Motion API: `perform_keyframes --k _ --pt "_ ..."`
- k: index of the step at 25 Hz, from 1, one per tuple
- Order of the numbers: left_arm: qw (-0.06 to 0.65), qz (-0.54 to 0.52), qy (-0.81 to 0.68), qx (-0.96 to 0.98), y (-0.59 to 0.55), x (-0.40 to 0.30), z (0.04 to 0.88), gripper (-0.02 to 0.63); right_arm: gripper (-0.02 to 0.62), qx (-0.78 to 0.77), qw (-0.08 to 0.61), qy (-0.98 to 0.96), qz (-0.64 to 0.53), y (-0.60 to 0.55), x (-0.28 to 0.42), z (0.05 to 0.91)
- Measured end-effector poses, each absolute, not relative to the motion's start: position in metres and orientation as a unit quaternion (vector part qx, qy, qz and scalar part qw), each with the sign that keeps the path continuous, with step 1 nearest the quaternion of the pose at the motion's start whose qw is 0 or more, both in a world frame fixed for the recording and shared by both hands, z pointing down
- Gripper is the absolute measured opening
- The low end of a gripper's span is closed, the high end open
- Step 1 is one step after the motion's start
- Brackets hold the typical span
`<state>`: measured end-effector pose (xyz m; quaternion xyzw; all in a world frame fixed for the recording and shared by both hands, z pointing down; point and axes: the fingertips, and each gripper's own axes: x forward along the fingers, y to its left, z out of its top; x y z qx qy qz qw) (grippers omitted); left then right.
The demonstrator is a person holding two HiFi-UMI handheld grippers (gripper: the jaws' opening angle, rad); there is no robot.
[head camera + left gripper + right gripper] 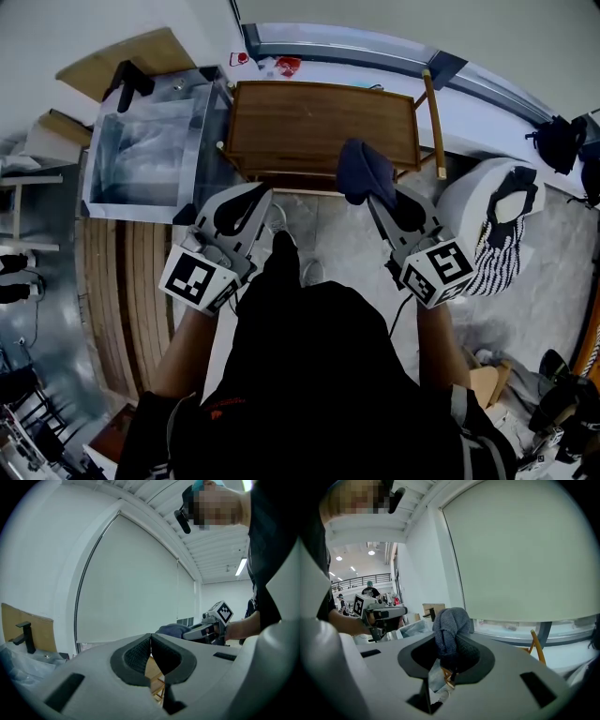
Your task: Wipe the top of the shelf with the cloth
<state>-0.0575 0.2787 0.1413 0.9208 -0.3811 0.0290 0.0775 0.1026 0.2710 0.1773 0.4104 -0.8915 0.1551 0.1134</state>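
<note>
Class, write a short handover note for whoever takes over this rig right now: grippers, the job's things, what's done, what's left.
Left gripper: shut, empty, in front of the shelf's near left corner.
Right gripper: shut on the cloth, which is bunched at the shelf's near edge.
Shelf: wooden top is bare.
Done: cloth is in hand.
Left: wipe the whole top with the cloth.

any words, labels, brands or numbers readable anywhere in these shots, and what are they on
No words or numbers can be read in any view.
Marker cubes on the left gripper and right gripper: black-and-white square patterns only, no letters.
Cloth in the right gripper: no print seen.
Small red-and-white tag by the window: too small to read.
Shirt print on the distant person: too small to read.
</note>
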Motion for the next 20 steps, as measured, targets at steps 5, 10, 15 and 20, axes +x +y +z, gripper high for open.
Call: perform_keyframes --k 5,10,15,20 --pt "0.079 0.034 -0.381 0.921 0.244 -0.076 0.149 0.020 0.084 0.411 0.120 -0.889 0.162 0.236 0.085 0.188" --pt "0.087 0.038 -0.380 0.920 0.206 -0.095 0.158 0.020 0.084 0.408 0.131 -0.888 0.168 0.195 0.062 0.198" --pt "0.095 0.038 -0.370 0.923 0.168 -0.113 0.167 0.020 0.085 0.410 0.142 -0.885 0.171 0.156 0.041 0.207" --pt "0.106 0.033 -0.363 0.925 0.139 -0.131 0.175 0.018 0.084 0.411 0.155 -0.881 0.176 0.125 0.020 0.213"
